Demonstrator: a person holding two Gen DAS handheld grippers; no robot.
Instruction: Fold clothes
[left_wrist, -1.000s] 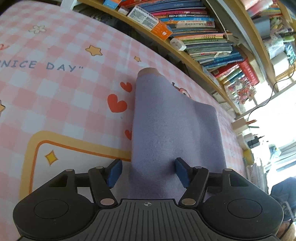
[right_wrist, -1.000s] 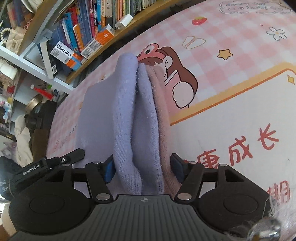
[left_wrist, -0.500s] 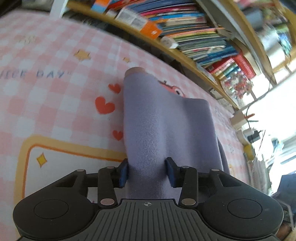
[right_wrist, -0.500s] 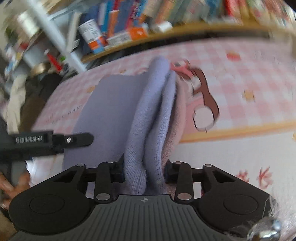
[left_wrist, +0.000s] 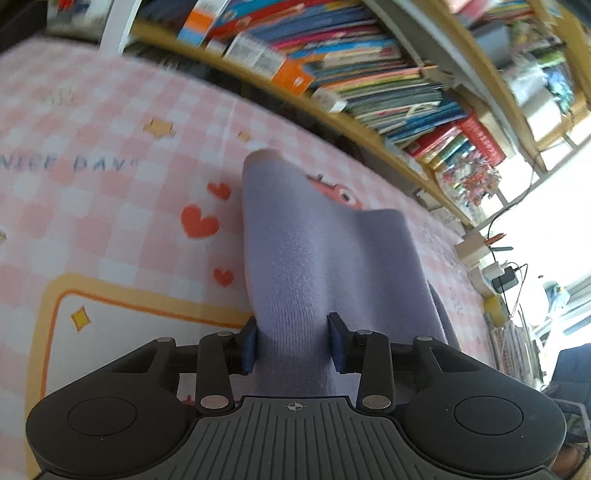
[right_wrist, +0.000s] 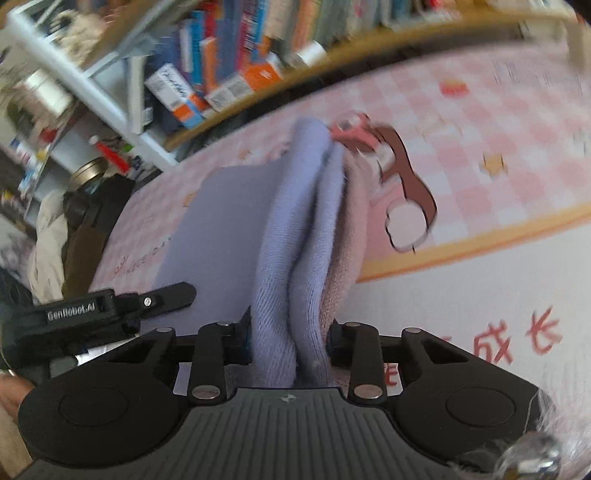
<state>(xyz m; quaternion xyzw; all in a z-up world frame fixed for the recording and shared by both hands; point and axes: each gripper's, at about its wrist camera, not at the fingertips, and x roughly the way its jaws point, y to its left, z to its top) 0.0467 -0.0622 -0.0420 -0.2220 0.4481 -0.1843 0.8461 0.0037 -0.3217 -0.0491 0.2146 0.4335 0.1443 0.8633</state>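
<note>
Lilac knit garment (left_wrist: 325, 266) lies folded on pink checked sheet (left_wrist: 92, 229), in front of bookshelf (left_wrist: 369, 88). Left tool (left_wrist: 293, 341) clamps one edge of garment — right tool (right_wrist: 290, 339) clamps bunched layers, pink lining showing. Frames blurred.

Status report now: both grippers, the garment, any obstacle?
Left hand-held gripper shut on lavender garment. Right hand-held gripper shut on bunched folds of it. Nothing in the way on mat.
</note>
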